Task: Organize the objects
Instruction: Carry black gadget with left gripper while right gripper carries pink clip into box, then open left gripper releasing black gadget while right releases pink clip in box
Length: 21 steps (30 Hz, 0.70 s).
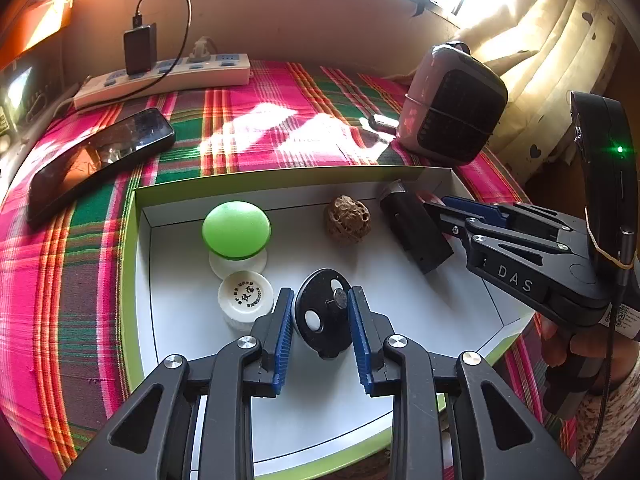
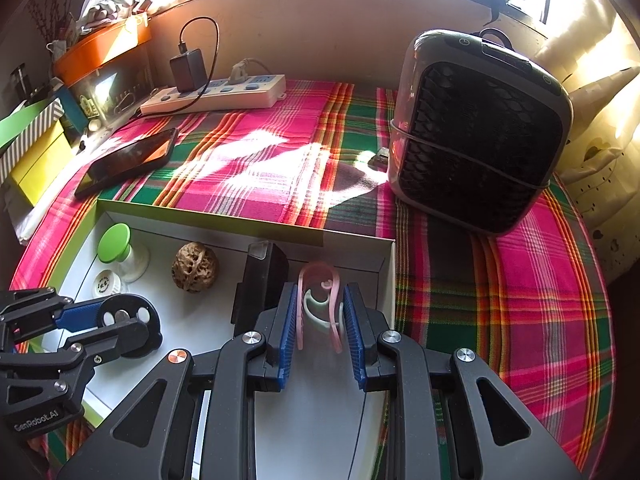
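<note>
left gripper [image 1: 320, 320] has its blue pads set on either side of a black disc [image 1: 320, 312] with white buttons, which lies on the floor of the white tray [image 1: 472, 312]; the pads look to be touching its edges, though how firmly they press i cannot tell. right gripper [image 2: 320, 324] is closed on a pink and white clip [image 2: 320, 304] near the tray's far right corner, beside a black block [image 2: 264, 280] that leans on the back wall. also in the tray: a walnut [image 1: 347, 219] near the far edge, a green-capped bottle [image 1: 236, 236] at the far left, and a white cap [image 1: 246, 292] just in front of it. the tray sits on a plaid cloth [image 1: 256, 120] over the surface, with a phone [image 1: 100, 160], a power strip [image 1: 168, 76] and a small fan [image 2: 476, 132] beyond it.
</note>
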Each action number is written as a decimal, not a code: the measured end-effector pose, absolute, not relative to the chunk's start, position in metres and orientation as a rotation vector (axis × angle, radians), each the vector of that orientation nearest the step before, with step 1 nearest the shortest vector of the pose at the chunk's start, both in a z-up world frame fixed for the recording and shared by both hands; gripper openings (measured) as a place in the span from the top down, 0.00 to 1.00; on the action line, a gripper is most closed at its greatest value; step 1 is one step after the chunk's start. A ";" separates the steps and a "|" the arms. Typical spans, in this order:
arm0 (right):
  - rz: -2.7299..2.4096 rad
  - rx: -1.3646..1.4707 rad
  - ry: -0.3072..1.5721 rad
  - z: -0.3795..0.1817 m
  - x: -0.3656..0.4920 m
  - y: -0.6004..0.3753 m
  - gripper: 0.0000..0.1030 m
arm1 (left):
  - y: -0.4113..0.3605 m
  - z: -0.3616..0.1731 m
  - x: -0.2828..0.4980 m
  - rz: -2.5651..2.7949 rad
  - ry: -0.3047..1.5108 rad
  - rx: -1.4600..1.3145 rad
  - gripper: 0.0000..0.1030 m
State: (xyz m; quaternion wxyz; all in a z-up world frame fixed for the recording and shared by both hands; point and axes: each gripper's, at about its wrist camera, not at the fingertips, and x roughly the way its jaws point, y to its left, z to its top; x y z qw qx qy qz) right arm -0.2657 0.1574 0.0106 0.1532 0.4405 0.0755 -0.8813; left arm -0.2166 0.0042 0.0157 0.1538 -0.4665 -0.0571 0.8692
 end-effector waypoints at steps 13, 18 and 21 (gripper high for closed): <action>-2.532 1.263 0.204 0.010 -0.267 0.159 0.76 | 0.003 0.015 -0.217 2.488 -0.165 -1.343 0.71; -2.534 1.262 0.200 0.011 -0.265 0.159 0.75 | 0.003 0.015 -0.216 2.488 -0.167 -1.343 0.67; -2.543 1.246 0.203 0.013 -0.263 0.159 0.74 | 0.002 0.016 -0.216 2.487 -0.171 -1.341 0.65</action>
